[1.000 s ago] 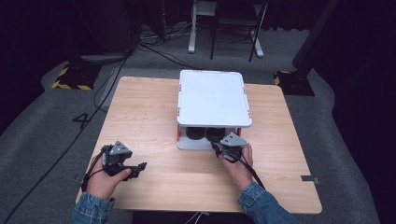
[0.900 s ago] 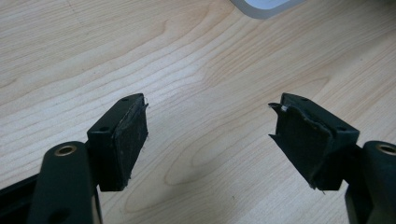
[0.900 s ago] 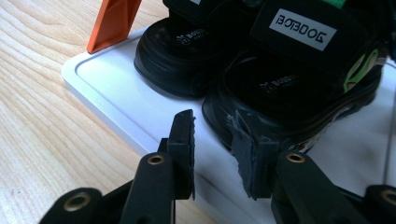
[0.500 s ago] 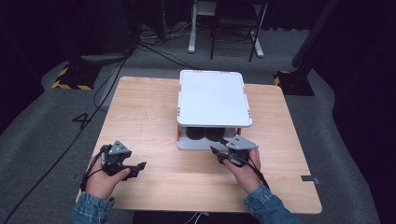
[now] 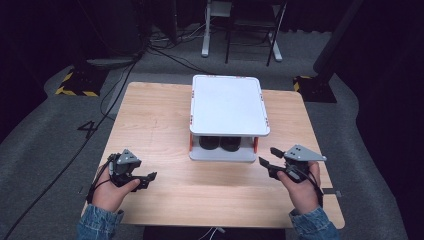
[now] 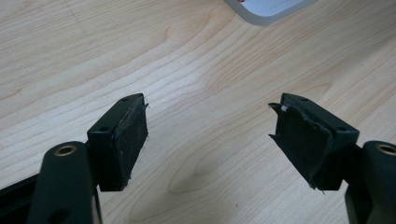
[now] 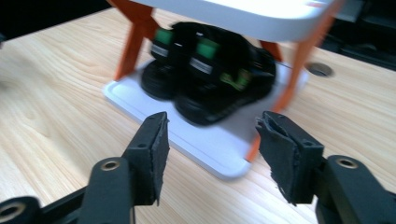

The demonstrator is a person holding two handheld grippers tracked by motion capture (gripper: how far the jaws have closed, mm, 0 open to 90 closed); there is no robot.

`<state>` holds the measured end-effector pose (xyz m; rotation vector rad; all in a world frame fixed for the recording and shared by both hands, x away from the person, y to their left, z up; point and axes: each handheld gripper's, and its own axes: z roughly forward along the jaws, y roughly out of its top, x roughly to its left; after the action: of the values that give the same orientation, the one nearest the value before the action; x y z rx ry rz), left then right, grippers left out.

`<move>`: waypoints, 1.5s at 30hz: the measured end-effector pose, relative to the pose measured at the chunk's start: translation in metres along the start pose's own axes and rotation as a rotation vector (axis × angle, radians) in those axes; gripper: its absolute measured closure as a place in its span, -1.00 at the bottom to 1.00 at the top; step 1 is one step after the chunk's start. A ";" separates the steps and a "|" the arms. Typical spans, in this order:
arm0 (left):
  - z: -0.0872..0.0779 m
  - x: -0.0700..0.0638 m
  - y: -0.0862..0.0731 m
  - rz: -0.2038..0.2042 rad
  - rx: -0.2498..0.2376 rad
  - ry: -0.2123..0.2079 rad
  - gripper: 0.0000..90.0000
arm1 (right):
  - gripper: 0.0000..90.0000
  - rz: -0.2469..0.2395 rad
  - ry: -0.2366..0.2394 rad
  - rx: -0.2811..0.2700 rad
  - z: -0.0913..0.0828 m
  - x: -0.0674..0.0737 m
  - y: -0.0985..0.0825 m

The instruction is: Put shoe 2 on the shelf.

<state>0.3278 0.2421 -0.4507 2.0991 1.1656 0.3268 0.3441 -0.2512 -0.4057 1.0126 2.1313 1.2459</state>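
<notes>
The pair of black shoes (image 7: 205, 77) sits on the lower shelf of the small white rack (image 5: 227, 102), side by side, filling the gap between its 2 shelves. In your right gripper view they are blurred; green patches show on them and their dark rounded ends face your side of the table. I cannot tell their long axis for sure, though each seems to run from the rack's open front toward its back. In the high view they show as 2 dark rounded shapes (image 5: 220, 143) under the top shelf.

The rack has orange posts (image 7: 135, 37) at its corners and stands near the middle of the far half of the wooden table (image 5: 155, 125), its long side running away from you.

Your right gripper (image 5: 270, 157) is just beside the rack's front right corner, above the tabletop, aimed toward the shelf opening. Its jaws have just been opening and now stand apart with nothing between them; the pads touch nothing.

Your left gripper (image 5: 150, 177) is well apart from the rack, near the table's front left, jaws spread wide over bare wood, holding nothing.

Around the table lies grey carpet (image 5: 45, 150) in a dark room, with black cables (image 5: 115, 90), a yellow-and-black striped strip (image 5: 75, 91) and chair legs (image 5: 240, 45) beyond the far edge.
</notes>
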 end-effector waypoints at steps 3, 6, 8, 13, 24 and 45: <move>-0.001 0.004 -0.002 0.007 0.003 0.034 -0.43 | -0.11 0.030 -0.038 0.021 -0.011 -0.014 -0.001; -0.004 0.009 -0.006 0.011 0.013 0.061 -0.43 | -0.12 0.065 -0.073 0.041 -0.019 -0.031 -0.005; -0.007 0.014 -0.007 0.000 0.007 0.066 -0.43 | -0.11 0.063 -0.093 0.041 -0.024 -0.046 -0.008; -0.008 0.022 -0.008 -0.014 0.004 0.070 -0.43 | -0.14 0.074 -0.112 0.083 -0.031 -0.065 -0.014; -0.006 0.051 -0.020 -0.020 -0.006 0.152 -0.46 | -0.45 0.182 -0.219 0.248 -0.032 -0.102 -0.043; 0.019 0.073 -0.036 -0.036 -0.002 0.197 -0.53 | -0.63 0.156 -0.216 0.262 0.024 -0.123 -0.101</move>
<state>0.3558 0.3055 -0.4970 2.0780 1.3135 0.5275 0.4009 -0.3668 -0.5020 1.3813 2.1136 0.8893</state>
